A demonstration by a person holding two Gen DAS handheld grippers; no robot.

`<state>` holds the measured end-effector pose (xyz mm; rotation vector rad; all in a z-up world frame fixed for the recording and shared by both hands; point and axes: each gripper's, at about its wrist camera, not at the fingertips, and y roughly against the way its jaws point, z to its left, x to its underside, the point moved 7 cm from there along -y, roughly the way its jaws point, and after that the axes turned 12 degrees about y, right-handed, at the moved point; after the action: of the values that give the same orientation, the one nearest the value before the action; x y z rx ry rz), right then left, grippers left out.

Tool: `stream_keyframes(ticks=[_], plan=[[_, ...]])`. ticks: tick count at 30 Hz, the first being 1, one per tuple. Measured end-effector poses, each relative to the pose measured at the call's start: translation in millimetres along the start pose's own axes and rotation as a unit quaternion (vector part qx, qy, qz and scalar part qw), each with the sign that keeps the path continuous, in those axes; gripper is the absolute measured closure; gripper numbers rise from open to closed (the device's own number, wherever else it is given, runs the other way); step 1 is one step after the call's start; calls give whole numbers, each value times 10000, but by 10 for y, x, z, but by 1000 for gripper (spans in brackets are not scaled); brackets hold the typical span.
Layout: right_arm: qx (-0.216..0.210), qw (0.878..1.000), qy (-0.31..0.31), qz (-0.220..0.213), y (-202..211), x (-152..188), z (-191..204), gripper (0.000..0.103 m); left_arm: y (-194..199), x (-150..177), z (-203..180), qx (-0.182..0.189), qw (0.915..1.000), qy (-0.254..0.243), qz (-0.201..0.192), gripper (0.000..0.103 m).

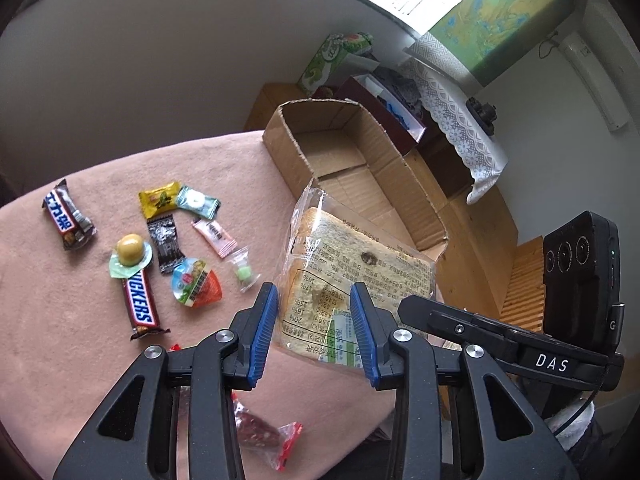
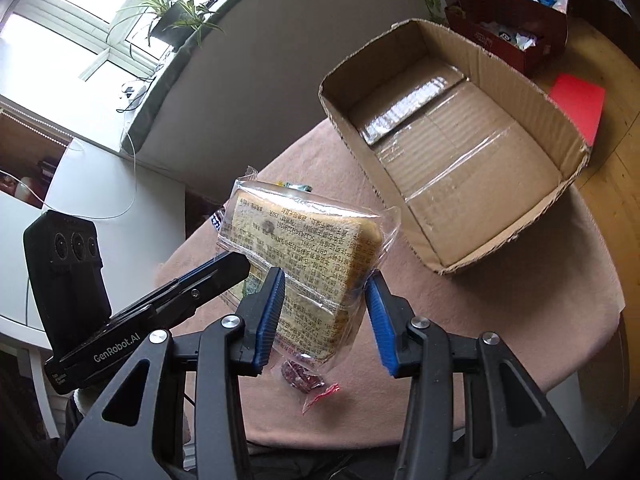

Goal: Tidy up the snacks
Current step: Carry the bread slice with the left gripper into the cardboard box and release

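A sliced bread loaf in a clear printed bag (image 1: 360, 256) (image 2: 304, 240) hangs above the pink cloth (image 1: 80, 360). My left gripper (image 1: 314, 320) is shut on the bag's lower end, and it shows from the side as the left gripper (image 2: 240, 264) in the right wrist view. My right gripper (image 2: 326, 312) is shut on the opposite corner; its tip (image 1: 404, 308) reaches in from the right. Behind stands an empty cardboard box (image 1: 280, 148) (image 2: 520, 92). On the cloth lie a Snickers bar (image 1: 138, 304), a second bar (image 1: 66, 216), several small candies (image 1: 198, 200) and a jelly cup (image 1: 196, 284).
A red-edged packet of dried meat (image 1: 260, 432) (image 2: 304, 376) lies on the cloth under the bread. Past the cardboard box are a dark red box of odds and ends (image 2: 512, 24), a green tissue box (image 1: 332, 60) and a red card (image 2: 580, 104) on wood.
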<state>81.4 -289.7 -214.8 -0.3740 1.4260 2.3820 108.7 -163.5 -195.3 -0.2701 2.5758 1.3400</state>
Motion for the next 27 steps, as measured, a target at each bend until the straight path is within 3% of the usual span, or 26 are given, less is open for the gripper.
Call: stream_keyframes(ticks=[11, 27], plan=[[414, 9987, 182, -252, 339, -401, -521, 59, -429, -66, -550, 267, 9995, -160, 56, 66], [671, 9969, 351, -200, 198, -776, -1188, 59, -1007, -68, -872, 192, 9988, -373, 246, 66]])
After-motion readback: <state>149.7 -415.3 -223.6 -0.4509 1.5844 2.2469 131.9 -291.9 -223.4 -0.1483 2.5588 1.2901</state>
